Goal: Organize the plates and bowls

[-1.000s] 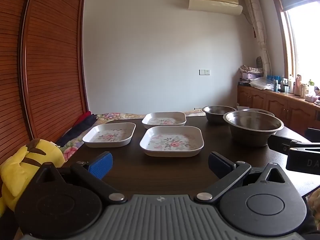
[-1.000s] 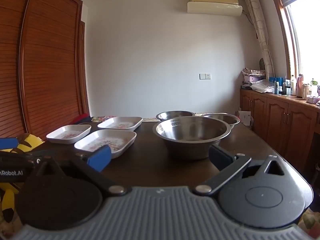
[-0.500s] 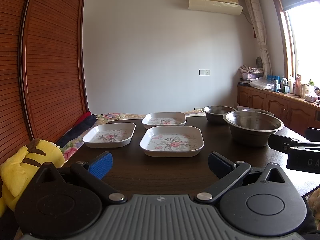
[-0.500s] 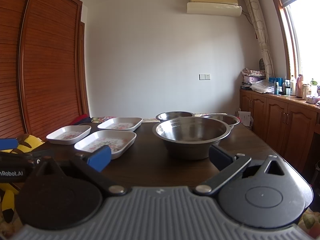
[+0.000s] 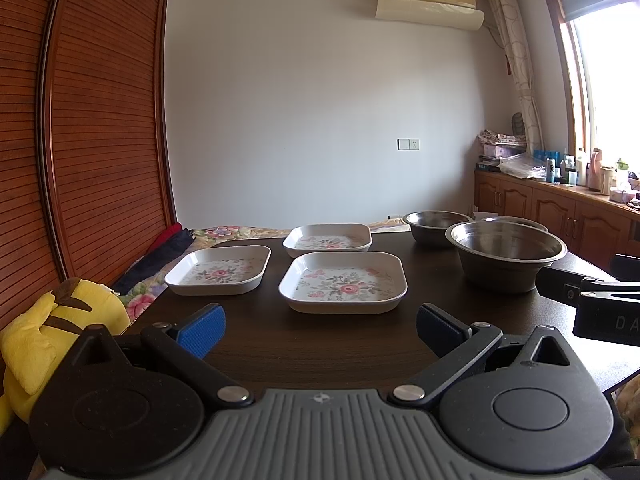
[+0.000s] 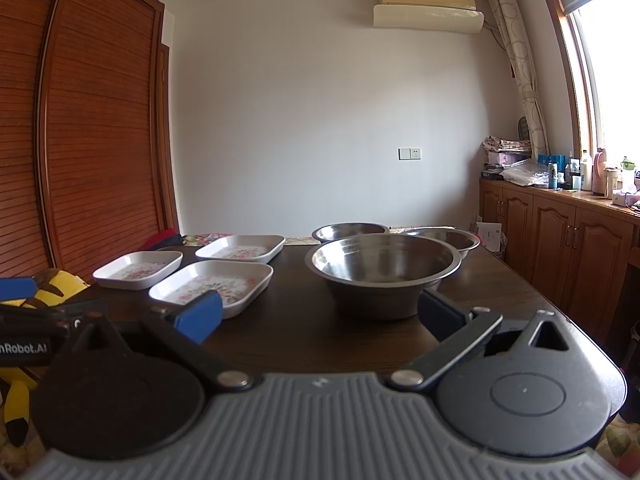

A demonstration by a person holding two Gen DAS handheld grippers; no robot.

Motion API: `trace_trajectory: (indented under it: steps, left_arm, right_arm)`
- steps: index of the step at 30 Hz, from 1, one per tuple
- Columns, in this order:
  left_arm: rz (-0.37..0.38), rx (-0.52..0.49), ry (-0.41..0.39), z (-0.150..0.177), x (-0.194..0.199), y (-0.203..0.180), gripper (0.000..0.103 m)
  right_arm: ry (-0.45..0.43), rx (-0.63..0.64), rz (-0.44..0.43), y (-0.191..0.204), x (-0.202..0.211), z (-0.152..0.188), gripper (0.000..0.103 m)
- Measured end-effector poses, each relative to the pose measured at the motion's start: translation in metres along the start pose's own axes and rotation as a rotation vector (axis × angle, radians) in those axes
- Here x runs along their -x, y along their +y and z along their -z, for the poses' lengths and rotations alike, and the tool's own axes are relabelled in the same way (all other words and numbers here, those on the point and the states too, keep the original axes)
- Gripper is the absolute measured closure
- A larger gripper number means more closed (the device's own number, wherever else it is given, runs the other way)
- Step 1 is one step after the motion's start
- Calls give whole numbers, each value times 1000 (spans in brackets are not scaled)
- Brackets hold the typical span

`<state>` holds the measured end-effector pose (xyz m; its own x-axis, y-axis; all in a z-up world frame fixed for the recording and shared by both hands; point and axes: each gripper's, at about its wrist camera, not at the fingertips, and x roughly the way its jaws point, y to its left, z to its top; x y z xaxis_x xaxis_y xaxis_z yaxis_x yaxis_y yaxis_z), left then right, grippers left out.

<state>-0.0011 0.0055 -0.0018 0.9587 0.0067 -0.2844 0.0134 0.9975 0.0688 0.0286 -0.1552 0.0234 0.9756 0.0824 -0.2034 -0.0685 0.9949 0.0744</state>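
1. Both tools are spread wide and hold nothing: the left gripper (image 5: 320,330) and the right gripper (image 6: 318,316) each hover at the near edge of the table (image 5: 320,344), level with it.
2. Straight ahead of the left gripper lies the near plate (image 5: 343,287). A second plate (image 5: 219,270) sits ahead and to its left, and a third (image 5: 327,240) lies beyond the near one. All three are apart, none stacked.
3. Straight ahead of the right gripper stands the big bowl (image 6: 383,266). Two more bowls stand behind it, one (image 6: 350,231) slightly left and one (image 6: 444,238) to the right. None is nested yet.
4. The step in hand looks like the first pick, so go for the closest piece on each side.
5. For the near plate, come in low and take its front rim with one finger above and one below. The rim is shallow and probably slick, so bite well in.
6. For the big bowl, pinch its flared lip, one finger inside and one outside, and lift straight up so that it does not swing.
7. Keep the two tools apart; each already shows at the edge of the other's view.
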Motion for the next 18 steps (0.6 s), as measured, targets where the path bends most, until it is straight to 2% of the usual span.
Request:
trace_trajectory:
  steps: [18]
  left_arm:
    - [-1, -1, 1, -2, 1, -1, 0]
  right_arm:
    - [0, -4, -1, 0, 0, 0, 0]
